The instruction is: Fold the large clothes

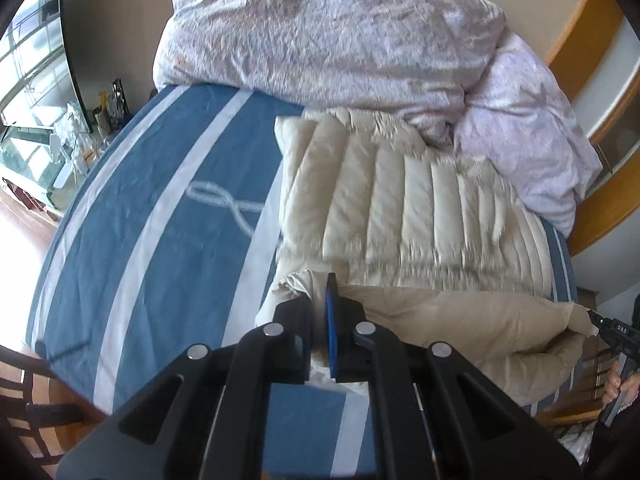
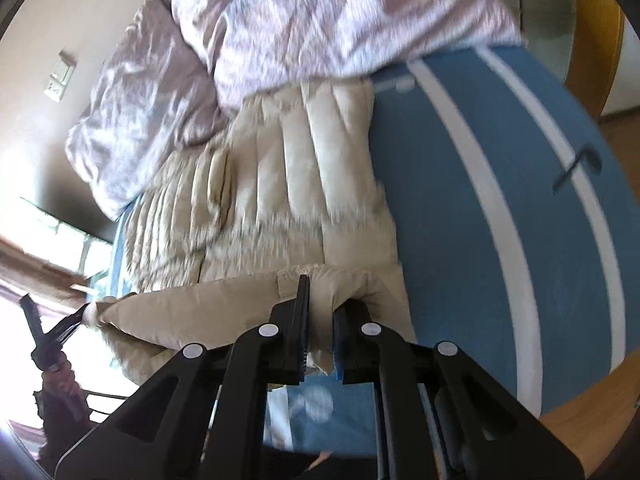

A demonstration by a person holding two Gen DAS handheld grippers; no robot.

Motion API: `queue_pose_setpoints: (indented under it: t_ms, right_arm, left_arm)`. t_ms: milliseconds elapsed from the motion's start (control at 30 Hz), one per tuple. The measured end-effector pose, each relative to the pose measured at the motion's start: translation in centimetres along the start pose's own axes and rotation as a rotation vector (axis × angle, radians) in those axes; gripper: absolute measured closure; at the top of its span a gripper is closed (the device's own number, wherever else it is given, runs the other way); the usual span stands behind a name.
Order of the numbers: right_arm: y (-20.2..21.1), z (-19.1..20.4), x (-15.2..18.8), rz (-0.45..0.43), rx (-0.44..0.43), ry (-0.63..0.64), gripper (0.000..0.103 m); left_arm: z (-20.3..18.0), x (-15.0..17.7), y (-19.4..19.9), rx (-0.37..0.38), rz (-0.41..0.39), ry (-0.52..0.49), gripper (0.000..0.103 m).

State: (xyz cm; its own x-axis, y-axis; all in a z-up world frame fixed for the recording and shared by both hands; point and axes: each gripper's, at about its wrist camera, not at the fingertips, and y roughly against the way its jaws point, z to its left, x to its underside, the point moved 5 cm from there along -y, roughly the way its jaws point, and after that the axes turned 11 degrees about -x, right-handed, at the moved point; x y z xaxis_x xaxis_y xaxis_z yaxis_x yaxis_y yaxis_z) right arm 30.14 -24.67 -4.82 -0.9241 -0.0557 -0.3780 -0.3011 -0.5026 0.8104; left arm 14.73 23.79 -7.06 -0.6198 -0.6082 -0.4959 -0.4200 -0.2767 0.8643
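Note:
A cream quilted puffer jacket (image 1: 400,200) lies on the blue bed sheet with white stripes (image 1: 160,208), its far end against a heap of bedding. My left gripper (image 1: 320,300) is shut on the jacket's near hem at its left corner, and the fabric is lifted off the sheet. In the left wrist view my right gripper (image 1: 596,320) pinches the hem's other corner at the far right. The right wrist view shows the same jacket (image 2: 288,184), with my right gripper (image 2: 324,300) shut on the raised hem. My left gripper (image 2: 86,312) holds the opposite corner at that view's left. The hem hangs stretched between them.
A crumpled floral duvet (image 1: 320,32) is piled at the far end of the bed and touches the jacket. Bottles and clutter stand on a glass surface (image 1: 80,128) by the window at the left. A wooden frame (image 1: 600,208) borders the bed on the right. A hand (image 1: 618,384) grips the right tool.

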Motion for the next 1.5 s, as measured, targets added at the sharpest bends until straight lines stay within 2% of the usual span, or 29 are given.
queue_pose_setpoints:
  t_ms: [133,267,567,900,933,1000,1033,1067,1100,1133,1167,1200,1267,1333,1433,1500]
  right_arm:
    - [-1.9,1.7,-3.2,-0.070,0.072,0.047,0.093]
    - [-3.7,1.9,-5.7,-0.096,0.111,0.038,0.093]
    - [-6.6,1.1,-9.9,-0.125,0.136,-0.057,0.093]
    - [-12.7,-1.4,-15.2,-0.113,0.157,-0.150,0.092]
    - [-13.4,-1.9,-15.7,-0.113,0.150,-0.165,0.091]
    - [-14.6,-3.0,-16.6,-0.109,0.119,-0.206,0.084]
    - [-14.8,-3.4,-17.0,-0.111,0.099,-0.227,0.079]
    - [-15.0,-4.0,-17.4,-0.118,0.069,-0.254,0.066]
    - [-14.9,-4.1,-17.7,-0.128,0.056,-0.262,0.055]
    - [-14.4,-4.3,-18.3,-0.157,0.043,-0.267,0.052]
    - [-13.6,-4.3,-18.7,-0.191,0.041,-0.260,0.045]
    - [-12.9,-4.2,-19.0,-0.224,0.041,-0.249,0.037]
    - [-11.0,-3.9,-19.5,-0.289,0.038,-0.206,0.035]
    - [-10.0,-3.2,-19.0,-0.296,0.039,-0.141,0.035]
    - [-10.0,-1.9,-17.0,-0.246,0.038,-0.032,0.036]
    - [-10.9,-0.6,-14.6,-0.183,0.044,0.069,0.041]
  left_arm:
    - [-0.6,-3.7,-1.8,-0.010,-0.010,0.013,0.097]
    - [-1.3,-6.7,-3.4,-0.009,-0.003,0.020,0.097]
    - [-2.4,-11.6,-7.2,0.005,0.007,0.037,0.097]
    - [-3.7,-16.9,-13.9,0.007,0.062,0.106,0.095]
    - [-3.8,-17.2,-14.4,0.007,0.066,0.112,0.092]
    - [-3.9,-18.2,-15.9,0.009,0.080,0.130,0.092]
    - [-4.0,-18.6,-16.5,0.016,0.088,0.142,0.086]
    - [-4.0,-18.9,-16.9,0.022,0.093,0.152,0.081]
    - [-4.0,-19.2,-17.2,0.030,0.093,0.165,0.071]
    - [-3.9,-19.7,-17.2,0.035,0.083,0.181,0.060]
    - [-3.8,-19.9,-17.0,0.033,0.069,0.186,0.053]
    - [-3.7,-20.4,-16.6,0.022,0.044,0.190,0.040]
    - [-3.4,-21.0,-15.3,0.010,-0.011,0.186,0.035]
    - [-3.2,-20.9,-14.2,-0.003,-0.036,0.173,0.032]
    - [-3.1,-19.2,-12.5,-0.031,-0.076,0.137,0.030]
    - [-3.2,-17.5,-11.8,-0.039,-0.095,0.120,0.030]
